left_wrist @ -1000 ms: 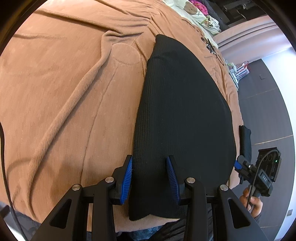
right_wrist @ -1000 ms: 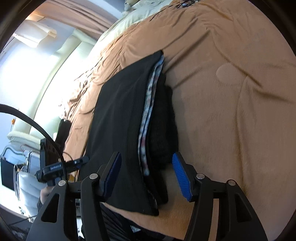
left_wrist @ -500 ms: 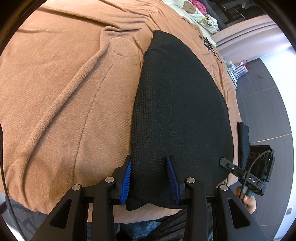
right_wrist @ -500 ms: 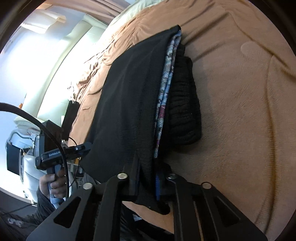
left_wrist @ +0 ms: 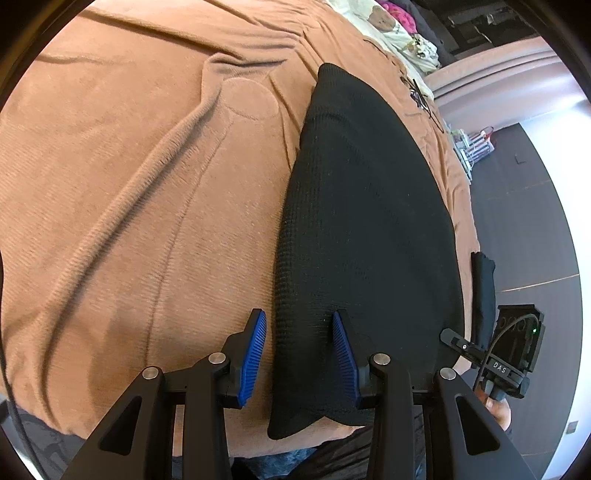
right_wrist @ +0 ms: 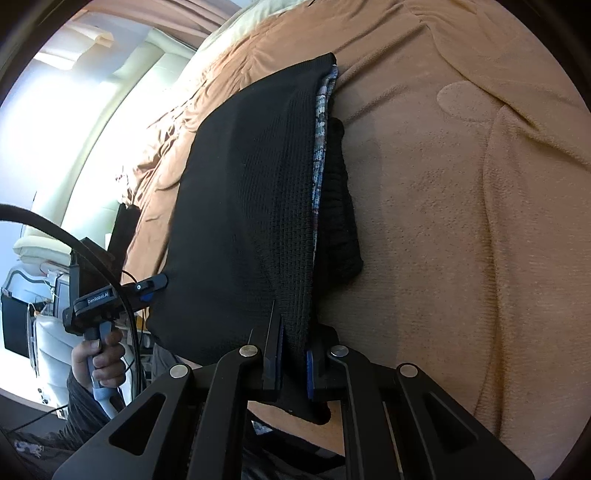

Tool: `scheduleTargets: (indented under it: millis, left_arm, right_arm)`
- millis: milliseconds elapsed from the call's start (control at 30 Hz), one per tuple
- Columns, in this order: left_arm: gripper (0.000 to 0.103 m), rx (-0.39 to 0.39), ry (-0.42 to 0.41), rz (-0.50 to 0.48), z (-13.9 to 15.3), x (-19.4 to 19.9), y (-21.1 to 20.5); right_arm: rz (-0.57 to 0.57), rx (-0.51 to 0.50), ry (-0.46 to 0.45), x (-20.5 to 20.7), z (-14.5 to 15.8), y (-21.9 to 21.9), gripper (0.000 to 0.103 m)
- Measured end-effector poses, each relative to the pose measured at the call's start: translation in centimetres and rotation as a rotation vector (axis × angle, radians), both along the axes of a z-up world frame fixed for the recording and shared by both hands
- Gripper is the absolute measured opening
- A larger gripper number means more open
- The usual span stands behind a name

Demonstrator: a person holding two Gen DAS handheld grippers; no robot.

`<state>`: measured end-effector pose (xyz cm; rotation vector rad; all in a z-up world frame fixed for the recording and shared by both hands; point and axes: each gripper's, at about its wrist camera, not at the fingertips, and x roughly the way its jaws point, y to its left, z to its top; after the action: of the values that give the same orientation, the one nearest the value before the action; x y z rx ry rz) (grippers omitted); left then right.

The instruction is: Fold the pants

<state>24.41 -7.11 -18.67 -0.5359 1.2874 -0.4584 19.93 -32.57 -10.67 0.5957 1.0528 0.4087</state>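
Both grippers are down at the near edge of the bed. My right gripper (right_wrist: 291, 354) is clamped tight on the near corner of the black waffle-knit pants (right_wrist: 251, 206), with both pads squeezing the fabric, so that one's got a solid hold. My left gripper (left_wrist: 299, 354) sits only partly apart, straddling the other near edge of the same pants (left_wrist: 365, 229). One blue ribbed pad (left_wrist: 341, 354) is against the cloth, the other (left_wrist: 255, 354) is just off it over the blanket, so I wouldn't call that a grip.

The pants lie folded into a long flat stack on the tan fleece blanket (left_wrist: 129, 206), running away from me. From the right wrist view I can see a blue-grey patterned layer (right_wrist: 322, 147) peeking out between the black layers. A round embossed patch (left_wrist: 251, 99) sits on the blanket just beyond, and pale printed bedding (left_wrist: 399, 33) is bunched at the far end.
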Motion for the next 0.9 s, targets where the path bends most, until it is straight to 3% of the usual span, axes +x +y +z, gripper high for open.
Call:
scheduleTargets:
  millis: [200,300,333,367,433,567,700,900]
  left_arm:
    - [0.040,-0.047,0.020,-0.007,-0.7,-0.8,0.1]
    - [0.040,-0.067,0.027,-0.010,-0.9,-1.2,-0.1]
    - [0.038,-0.066,0.023,-0.010,-0.9,-1.3,-0.1]
    - [0.035,-0.061,0.016,-0.011,-0.8,-1.3,-0.1]
    - [0.023,-0.066,0.017,-0.014,-0.7,-1.3,0.0]
    - [0.018,-0.069,-0.002,-0.015,0.0,-1.9,0.5]
    - [0.016,-0.063,-0.027,-0.024,1.0,-2.2,0.6]
    - [0.015,-0.053,-0.057,-0.027,2.7,-2.7,1.9]
  right_arm:
    - [0.011,-0.049,0.001,-0.1,1.0,0.4,0.007]
    - [0.004,-0.074,-0.014,0.2,2.1,1.0,0.015]
    - [-0.007,-0.084,-0.018,0.2,2.5,1.0,0.025]
    - [-0.022,-0.091,-0.023,0.3,2.8,1.0,0.044]
    - [-0.064,-0.078,-0.047,0.4,3.4,0.4,0.065]
    - [-0.088,-0.057,-0.065,1.5,3.4,0.8,0.065]
    - [-0.079,-0.055,-0.041,3.1,1.3,2.3,0.065]
    - [-0.057,-0.043,-0.019,3.4,0.5,3.2,0.051]
